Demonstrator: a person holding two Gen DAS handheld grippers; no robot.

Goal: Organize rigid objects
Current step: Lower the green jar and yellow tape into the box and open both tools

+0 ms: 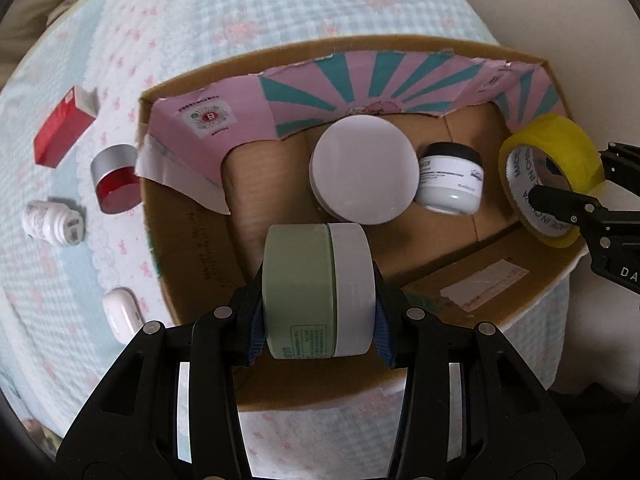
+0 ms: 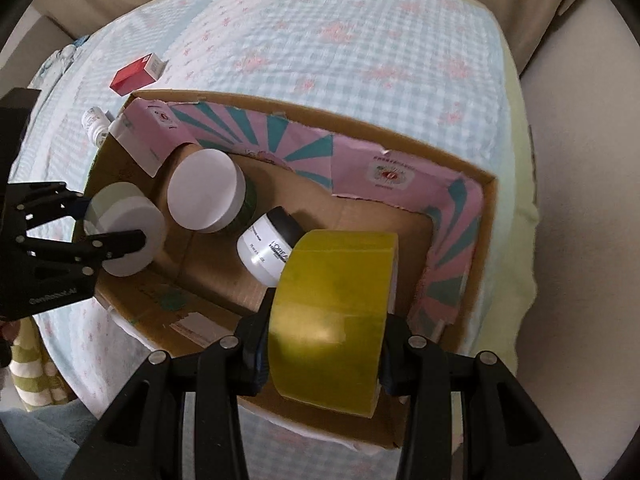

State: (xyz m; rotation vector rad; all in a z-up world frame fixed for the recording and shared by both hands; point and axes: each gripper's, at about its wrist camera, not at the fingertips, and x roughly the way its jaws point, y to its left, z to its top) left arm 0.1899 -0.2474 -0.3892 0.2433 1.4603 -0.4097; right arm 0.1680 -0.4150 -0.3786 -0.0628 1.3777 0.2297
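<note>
My left gripper (image 1: 318, 320) is shut on a pale green jar with a white lid (image 1: 316, 292), held on its side over the near part of the cardboard box (image 1: 192, 248); the jar also shows in the right wrist view (image 2: 128, 236). My right gripper (image 2: 326, 344) is shut on a yellow tape roll (image 2: 332, 320), held over the box's right end; the roll also shows in the left wrist view (image 1: 548, 176). Inside the box lie a big jar with a white lid (image 1: 362, 168) and a small white jar with a black lid (image 1: 450, 182).
The box stands on a checked blue-and-pink cloth (image 1: 280, 8). To its left on the cloth lie a red carton (image 1: 64, 132), a red jar with a silver lid (image 1: 116, 178), a white bottle (image 1: 52, 222) and a white case (image 1: 122, 314). Pink printed flaps (image 1: 360, 80) line the box.
</note>
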